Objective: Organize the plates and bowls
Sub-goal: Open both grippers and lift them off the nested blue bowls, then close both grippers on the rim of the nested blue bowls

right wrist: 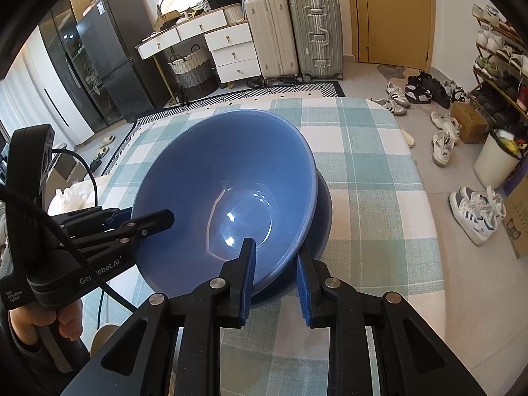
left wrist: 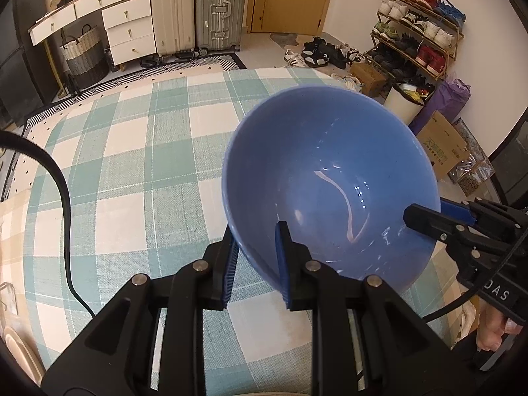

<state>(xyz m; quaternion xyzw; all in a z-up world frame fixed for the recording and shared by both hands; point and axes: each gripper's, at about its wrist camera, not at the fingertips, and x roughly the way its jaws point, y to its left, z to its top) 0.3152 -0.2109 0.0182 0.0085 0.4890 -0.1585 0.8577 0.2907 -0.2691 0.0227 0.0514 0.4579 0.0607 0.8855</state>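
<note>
Bowl (left wrist: 330, 178) first: it is blue, glossy and empty, and I have it pinched by the rim from two sides, tilted over the tabletop (left wrist: 132, 151), whose checked teal-and-white cloth shows all around it. My left gripper (left wrist: 255, 264) is clamped on the near rim, one blue pad inside the wall and the other outside. My right gripper (right wrist: 275, 275) holds the opposite edge the same way, inner pad in the basin, outer pad against the outer wall. In the right wrist view a second blue bowl (right wrist: 325, 211) sits underneath, its rim showing just past the tilted one; whether the two touch I cannot tell. Each camera also catches the other gripper and the hand (right wrist: 49, 323) carrying it. Suitcases (left wrist: 198, 6) and a shoe rack (left wrist: 419, 29) stand beyond the tabletop.
</note>
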